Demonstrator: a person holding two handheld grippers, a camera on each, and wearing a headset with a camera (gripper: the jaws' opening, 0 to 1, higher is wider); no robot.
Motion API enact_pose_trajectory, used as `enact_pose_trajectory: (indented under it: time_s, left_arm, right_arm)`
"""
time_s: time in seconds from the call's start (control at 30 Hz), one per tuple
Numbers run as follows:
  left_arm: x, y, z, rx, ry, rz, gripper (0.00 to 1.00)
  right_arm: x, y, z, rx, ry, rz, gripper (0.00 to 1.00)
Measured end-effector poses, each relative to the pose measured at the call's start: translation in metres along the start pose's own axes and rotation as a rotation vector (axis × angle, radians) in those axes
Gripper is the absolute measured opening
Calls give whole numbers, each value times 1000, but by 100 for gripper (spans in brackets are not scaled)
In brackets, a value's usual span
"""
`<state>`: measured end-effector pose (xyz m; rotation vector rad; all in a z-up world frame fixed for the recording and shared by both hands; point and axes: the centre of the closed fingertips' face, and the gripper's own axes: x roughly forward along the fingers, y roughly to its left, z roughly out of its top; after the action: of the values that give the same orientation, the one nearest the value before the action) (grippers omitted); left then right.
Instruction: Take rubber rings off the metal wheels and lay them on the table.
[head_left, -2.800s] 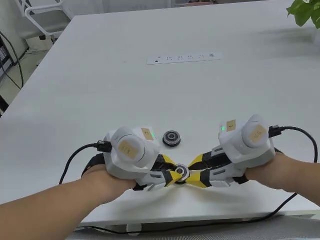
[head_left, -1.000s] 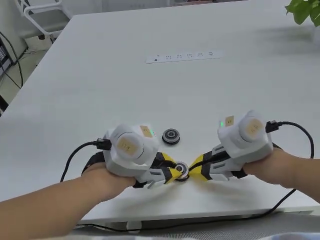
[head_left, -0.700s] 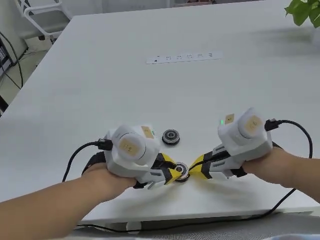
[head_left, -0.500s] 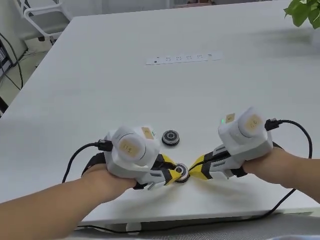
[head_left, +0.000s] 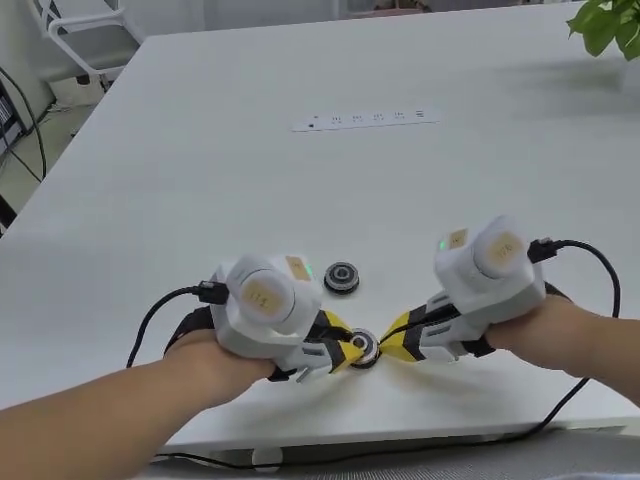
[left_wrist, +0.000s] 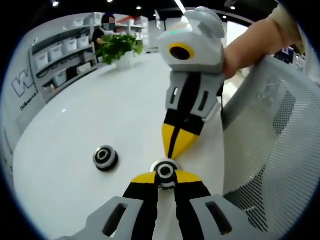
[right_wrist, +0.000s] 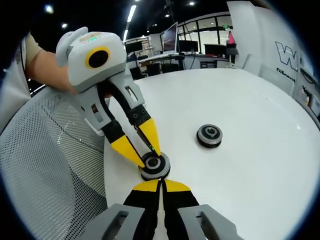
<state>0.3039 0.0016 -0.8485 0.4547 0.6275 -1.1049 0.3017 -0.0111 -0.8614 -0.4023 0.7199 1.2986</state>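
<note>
Left gripper (left_wrist: 166, 176), held in the person's left hand, is clamped on a small metal wheel (left_wrist: 166, 171): in its own view the two yellow tips sit at 9 and 3 o'clock of the wheel, touching its sides. The wheel is down at the near edge of the white table (head_left: 200, 180), right in front of the person, and its dark rubber ring (right_wrist: 143, 170) is on it.

From the head view, the right gripper (head_left: 388, 350) comes at the same wheel from 3 o'clock, facing the left gripper nose to nose. Its yellow jaws look pressed together with only a thin line between them, and the tips touch the wheel's rim at 6 o'clock in the right gripper view. Whether they pinch the ring itself I cannot tell.

A second wheel (head_left: 342, 278) lies flat on the table at about 11 o'clock from the held one, near it but apart, its ring also on. Farther off at 12 o'clock a white power strip (head_left: 365, 119) lies across the table. A leafy plant (head_left: 605, 22) stands at the far corner around 2 o'clock. Black cables (head_left: 160, 310) trail from both grippers, and a mesh chair back (left_wrist: 270, 140) is just beside the table edge.
</note>
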Motion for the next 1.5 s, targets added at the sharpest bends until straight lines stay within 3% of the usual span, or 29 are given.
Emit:
enact_pose_trajectory:
  time_s: [0.2, 0.37, 0.5, 0.6, 0.73, 0.97, 1.27, 1.5]
  left_arm:
    - [0, 0, 0, 0, 4, 3, 12]
    - [0, -1, 0, -3, 0, 3, 12]
    - [0, -1, 0, -1, -1, 4, 12]
    - [0, 0, 0, 0, -1, 5, 12]
    - [0, 0, 0, 1, 1, 7, 12]
    - [0, 0, 0, 2, 7, 11, 12]
    - [0, 0, 0, 2, 16, 17, 11]
    - [0, 0, -1, -2, 17, 16, 11]
  right_arm:
    - [-1, 2, 0, -79, 31, -21, 0]
    - [1, 0, -2, -66, 36, -20, 0]
    - [3, -2, -3, 99, 4, -4, 0]
    - [-1, -9, 1, 284, -63, 6, 0]
    - [-5, -10, 9, 411, -145, 42, 0]
    - [-5, -2, 13, 377, -145, 49, 0]
    - [-7, 1, 16, 444, -171, 75, 0]
    - [-5, 4, 19, 441, -179, 94, 0]
